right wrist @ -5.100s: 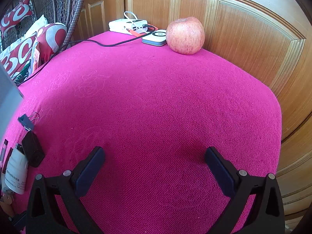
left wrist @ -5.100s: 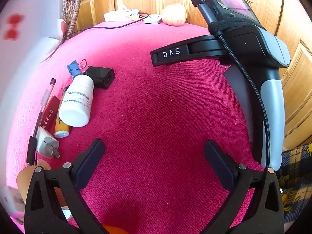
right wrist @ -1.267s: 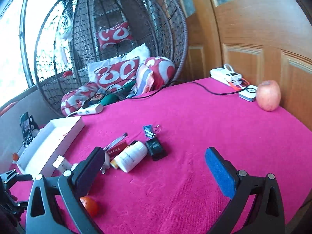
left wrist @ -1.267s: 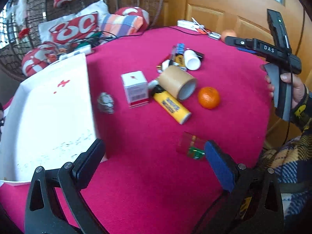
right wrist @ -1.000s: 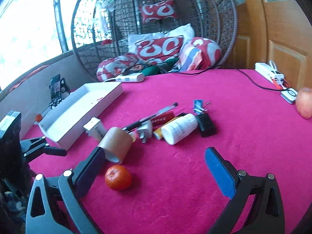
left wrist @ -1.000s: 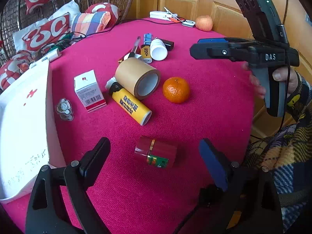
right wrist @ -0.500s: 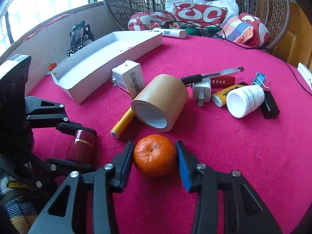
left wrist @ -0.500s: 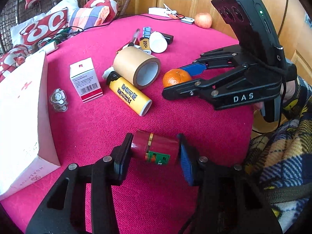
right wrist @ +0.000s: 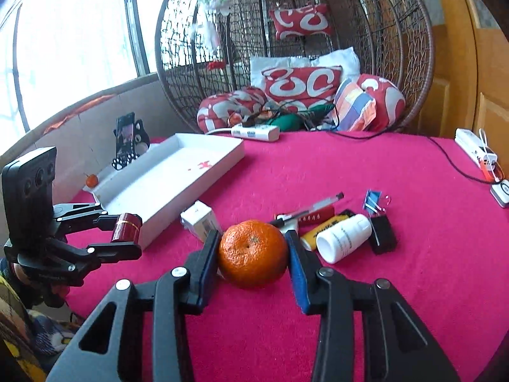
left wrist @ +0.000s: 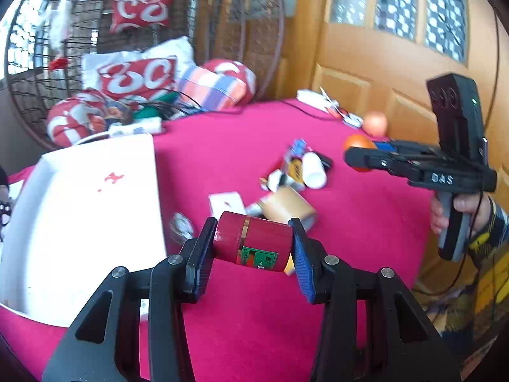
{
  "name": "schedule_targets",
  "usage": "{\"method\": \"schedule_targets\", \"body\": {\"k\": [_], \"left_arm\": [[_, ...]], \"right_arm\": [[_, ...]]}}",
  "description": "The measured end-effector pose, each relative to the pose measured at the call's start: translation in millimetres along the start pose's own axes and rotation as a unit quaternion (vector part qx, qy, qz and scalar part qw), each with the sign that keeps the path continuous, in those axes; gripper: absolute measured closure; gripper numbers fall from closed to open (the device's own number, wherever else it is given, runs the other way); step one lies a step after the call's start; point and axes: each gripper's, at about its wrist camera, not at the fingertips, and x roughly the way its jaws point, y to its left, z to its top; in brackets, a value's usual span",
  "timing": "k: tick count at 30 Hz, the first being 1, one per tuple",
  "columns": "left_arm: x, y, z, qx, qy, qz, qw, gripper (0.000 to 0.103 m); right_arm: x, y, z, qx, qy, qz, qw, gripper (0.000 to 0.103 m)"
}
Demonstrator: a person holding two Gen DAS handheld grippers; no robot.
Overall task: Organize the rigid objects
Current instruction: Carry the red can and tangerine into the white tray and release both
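Left tool (left wrist: 253, 251): clamped on the red cylindrical can (left wrist: 253, 244), one pad on each flat end; can lies crosswise, slightly tilted, lifted clear of the surface.
Right tool (right wrist: 253, 254): clamped on the mandarin orange (right wrist: 253, 252), a pad on either side; orange held above the cloth.
Surface (right wrist: 366, 165): round, covered in pink cloth; rim curves away at the right and near sides.
White tray (right wrist: 178, 172): shallow cardboard box at the left of the surface, low walls, interior bare apart from small red marks; the red can hangs just beside its near corner in the right wrist view.
Cluster, mid-surface: small white carton (right wrist: 200, 219), brown tape roll (left wrist: 288, 207), white bottle (right wrist: 343, 237) on its side, yellow tube (right wrist: 315, 232), pen (right wrist: 313, 207), black charger block (right wrist: 383, 234), blue binder clip (right wrist: 372, 200). Items touch or overlap; little gap between them.
Open room: broad bare cloth on the near side of the cluster and across the far middle of the surface.
Far edge: white power strip (right wrist: 475, 151) with cable, small white device (right wrist: 502, 192), apple (left wrist: 375, 123) near the wooden door (left wrist: 381, 63).
Beyond the surface: wicker egg chair (right wrist: 286, 47) with red-and-white cushions.
Person: hand (left wrist: 461, 210) on the right tool's grip, plaid sleeve (left wrist: 490, 254).
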Motion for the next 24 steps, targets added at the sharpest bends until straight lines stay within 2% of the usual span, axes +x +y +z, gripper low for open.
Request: {"method": "schedule_targets", "body": {"k": [4, 10, 24], "left_arm": [[-8, 18, 9, -0.025, -0.019, 0.041, 0.9987, 0.059], [-15, 44, 11, -0.055, -0.021, 0.086, 0.9946, 0.059], [-29, 71, 4, -0.086, -0.025, 0.128, 0.9877, 0.059]], "right_arm": [[-1, 7, 19, -0.01, -0.023, 0.003, 1.0, 0.062], [7, 21, 36, -0.025, -0.035, 0.014, 0.999, 0.062], [25, 49, 53, -0.047, -0.039, 0.044, 0.997, 0.062]]}}
